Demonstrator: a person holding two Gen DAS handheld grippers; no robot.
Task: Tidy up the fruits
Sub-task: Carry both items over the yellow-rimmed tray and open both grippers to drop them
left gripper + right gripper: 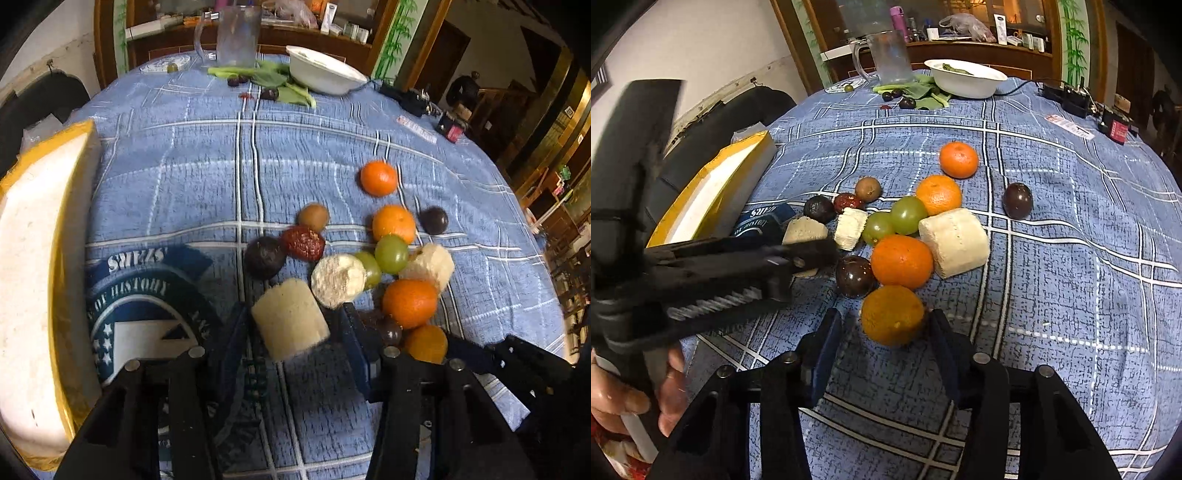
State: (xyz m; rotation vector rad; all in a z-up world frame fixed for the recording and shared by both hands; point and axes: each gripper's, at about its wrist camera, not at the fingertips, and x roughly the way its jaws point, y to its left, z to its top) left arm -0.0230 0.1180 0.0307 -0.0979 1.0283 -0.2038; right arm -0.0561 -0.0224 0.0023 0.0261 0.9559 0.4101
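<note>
Fruit lies heaped mid-table on the blue checked cloth [1052, 258]. The left gripper [290, 325] has its jaws spread around a pale cut chunk [290, 319], whether pressing it I cannot tell. The right gripper [886, 328] brackets an orange [892, 314] the same way. A yellow-rimmed tray [40, 236] sits left.

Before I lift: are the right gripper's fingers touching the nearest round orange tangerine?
Cannot tell. In the right wrist view the right gripper brackets the tangerine, fingers at its sides, but no plain contact or gap shows.
</note>
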